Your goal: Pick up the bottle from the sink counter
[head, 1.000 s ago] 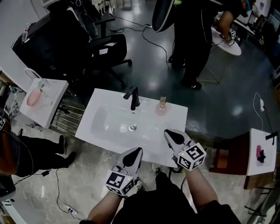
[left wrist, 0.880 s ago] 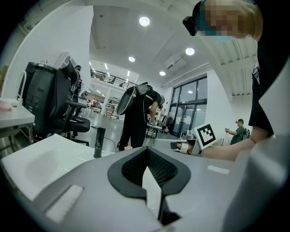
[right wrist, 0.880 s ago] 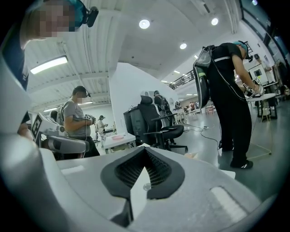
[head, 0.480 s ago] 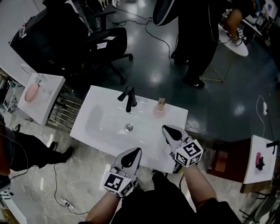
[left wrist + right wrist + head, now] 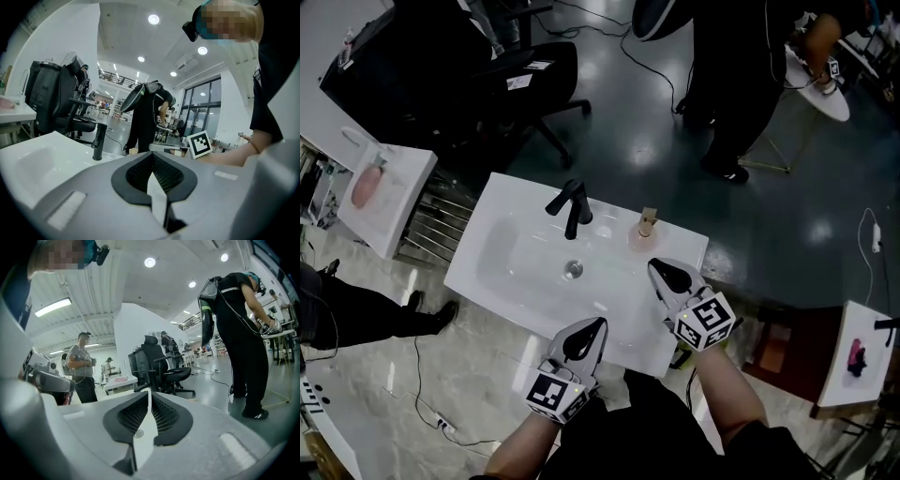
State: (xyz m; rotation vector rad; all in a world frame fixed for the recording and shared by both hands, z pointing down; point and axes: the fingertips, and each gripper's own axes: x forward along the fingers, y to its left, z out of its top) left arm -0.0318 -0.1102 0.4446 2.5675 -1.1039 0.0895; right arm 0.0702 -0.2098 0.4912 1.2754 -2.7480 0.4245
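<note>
a: from the head view, what is there?

b: a white sink counter [image 5: 502, 220] with a black faucet [image 5: 572, 208] at its far edge. the bottle [image 5: 645, 230] stands upright on the counter, just right of the faucet, and nothing touches it. the left gripper [image 5: 598, 323] is over the near edge. the right gripper [image 5: 656, 267] is over the counter, near the bottle but apart from it. behind the counter are a dark glossy floor [image 5: 628, 141], a black office chair [image 5: 520, 80] and a standing person [image 5: 741, 66].

a: and the left gripper view?

b: its jaws are pressed together, with nothing between them. the basin [image 5: 42, 159] and the faucet lie ahead to the left, under ceiling spotlights [image 5: 153, 19].

a: the right gripper view?

b: the jaws have just been opening. they stand a little apart, empty. beyond them are the chair and a white wall [image 5: 131, 329].
</note>
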